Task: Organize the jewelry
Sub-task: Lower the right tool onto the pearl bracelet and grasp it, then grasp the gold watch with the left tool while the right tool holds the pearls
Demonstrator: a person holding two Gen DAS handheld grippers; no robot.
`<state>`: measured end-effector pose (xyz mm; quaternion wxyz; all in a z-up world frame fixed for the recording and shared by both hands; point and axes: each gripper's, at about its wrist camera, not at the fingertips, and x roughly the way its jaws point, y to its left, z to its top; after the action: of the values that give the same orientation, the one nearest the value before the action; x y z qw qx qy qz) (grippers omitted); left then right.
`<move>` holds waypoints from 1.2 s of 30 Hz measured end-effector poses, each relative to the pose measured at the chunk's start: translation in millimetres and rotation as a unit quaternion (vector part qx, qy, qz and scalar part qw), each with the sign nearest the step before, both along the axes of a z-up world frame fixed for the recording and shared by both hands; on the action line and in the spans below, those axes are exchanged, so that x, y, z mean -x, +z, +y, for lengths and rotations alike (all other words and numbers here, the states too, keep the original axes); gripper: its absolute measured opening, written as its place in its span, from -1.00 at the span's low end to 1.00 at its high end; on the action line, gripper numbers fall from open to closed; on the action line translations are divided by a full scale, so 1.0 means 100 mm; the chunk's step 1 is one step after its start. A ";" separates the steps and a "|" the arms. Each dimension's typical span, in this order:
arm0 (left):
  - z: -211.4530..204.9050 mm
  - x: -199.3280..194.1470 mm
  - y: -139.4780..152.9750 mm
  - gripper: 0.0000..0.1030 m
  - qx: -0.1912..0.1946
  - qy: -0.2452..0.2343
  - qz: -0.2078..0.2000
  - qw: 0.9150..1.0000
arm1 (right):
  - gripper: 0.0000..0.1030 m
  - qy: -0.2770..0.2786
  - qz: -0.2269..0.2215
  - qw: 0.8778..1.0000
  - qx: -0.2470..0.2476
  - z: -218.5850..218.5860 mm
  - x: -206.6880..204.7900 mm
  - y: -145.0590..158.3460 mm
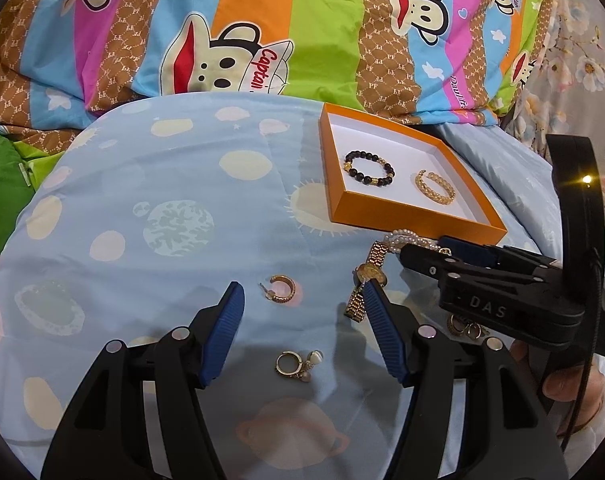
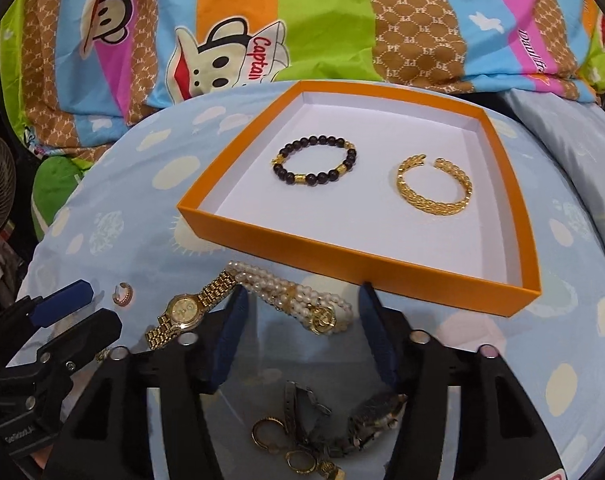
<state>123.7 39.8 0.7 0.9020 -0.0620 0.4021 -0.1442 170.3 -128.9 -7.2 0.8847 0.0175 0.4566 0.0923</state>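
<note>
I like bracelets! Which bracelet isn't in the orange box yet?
The pearl bracelet. It lies on the blue sheet before the box, while the dark beaded one and the gold one are inside.

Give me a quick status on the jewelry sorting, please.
Left gripper open, empty. Right gripper open over white pearl bracelet. Orange cardboard tray holds two bracelets. Gold wristwatch crowds the pearls.

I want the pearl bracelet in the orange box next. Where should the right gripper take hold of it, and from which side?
Grip the pearl bracelet across its bundled strands beside the gold clasp, coming down from above. It lies flat on the blue cloth, lengthwise between the right gripper's open pads, so closing across it should gather every strand.
</note>
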 end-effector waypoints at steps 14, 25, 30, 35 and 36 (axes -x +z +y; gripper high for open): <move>-0.07 0.03 0.01 0.16 -0.006 -0.018 -0.005 1.000 | -0.73 -0.041 -0.029 0.997 -0.051 -0.25 0.42 0.16; -0.26 0.10 0.02 0.16 -0.008 -0.050 -0.003 0.999 | -0.91 -0.059 -0.021 0.996 -0.069 -0.46 0.99 0.17; -0.23 0.08 0.00 0.16 -0.004 -0.046 0.001 0.999 | -0.18 -0.062 -0.032 0.997 -0.040 -0.38 1.07 0.14; -0.23 0.09 0.01 0.16 -0.005 -0.048 -0.001 0.999 | -0.09 -0.063 -0.025 0.996 -0.053 -0.42 0.92 0.14; -0.24 0.09 0.01 0.16 -0.006 -0.048 -0.001 0.999 | -0.10 -0.063 -0.020 0.996 -0.057 -0.43 0.88 0.12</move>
<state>115.2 16.0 1.4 0.8946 -0.0372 0.4048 -0.1855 82.1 -171.6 4.7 0.8952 0.0948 0.4308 0.0631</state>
